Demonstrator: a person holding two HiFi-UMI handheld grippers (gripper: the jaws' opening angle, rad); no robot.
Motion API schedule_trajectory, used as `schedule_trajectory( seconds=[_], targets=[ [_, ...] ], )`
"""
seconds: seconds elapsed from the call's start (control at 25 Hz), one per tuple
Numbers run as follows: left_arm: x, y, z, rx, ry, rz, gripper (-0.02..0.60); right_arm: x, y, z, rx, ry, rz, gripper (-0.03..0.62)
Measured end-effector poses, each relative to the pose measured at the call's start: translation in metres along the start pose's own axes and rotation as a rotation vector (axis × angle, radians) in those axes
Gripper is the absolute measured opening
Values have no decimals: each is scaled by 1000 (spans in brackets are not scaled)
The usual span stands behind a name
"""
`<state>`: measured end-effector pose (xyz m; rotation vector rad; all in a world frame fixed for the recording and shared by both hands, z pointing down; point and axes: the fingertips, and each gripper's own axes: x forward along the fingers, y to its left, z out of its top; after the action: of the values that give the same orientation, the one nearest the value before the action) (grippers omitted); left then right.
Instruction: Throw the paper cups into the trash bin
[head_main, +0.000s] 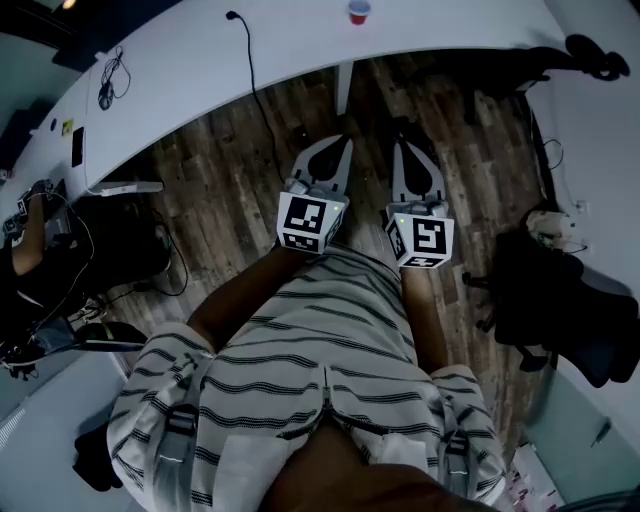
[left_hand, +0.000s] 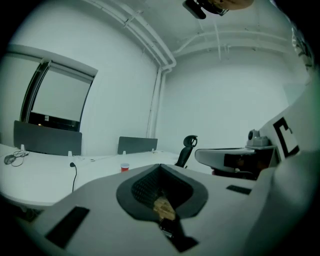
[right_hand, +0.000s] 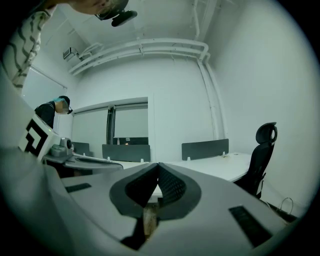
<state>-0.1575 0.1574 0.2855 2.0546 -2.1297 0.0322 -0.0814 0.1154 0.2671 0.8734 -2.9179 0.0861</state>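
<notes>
A red paper cup (head_main: 358, 11) stands on the long white desk (head_main: 200, 70) at the far edge of the head view. It also shows small in the left gripper view, the cup (left_hand: 124, 167) sitting well beyond the jaws. My left gripper (head_main: 346, 143) and right gripper (head_main: 399, 143) are held side by side over the wooden floor, both pointing toward the desk and well short of the cup. The left gripper (left_hand: 160, 165) is shut with nothing in it. The right gripper (right_hand: 158, 164) is shut too and holds nothing.
A black cable (head_main: 250, 70) runs across the desk and down to the floor. Black office chairs (head_main: 550, 300) stand at the right, one chair (right_hand: 262, 150) near the right gripper. Another person (head_main: 30, 235) sits at the far left beside cluttered equipment.
</notes>
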Motion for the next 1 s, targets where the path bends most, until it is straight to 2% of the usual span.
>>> schedule_trajectory(
  seconds=[0.4,0.72,1.0],
  targets=[
    [100,80,26,-4,24,-80,23,113,-31,18,3,19,-93,9],
    [156,120,29,-10,45,-132,24,169,-45,21,-6,35,-146,9],
    [192,140,26,-29,49,-123,25,197,-57,24,-21,45,-153,9]
  ],
)
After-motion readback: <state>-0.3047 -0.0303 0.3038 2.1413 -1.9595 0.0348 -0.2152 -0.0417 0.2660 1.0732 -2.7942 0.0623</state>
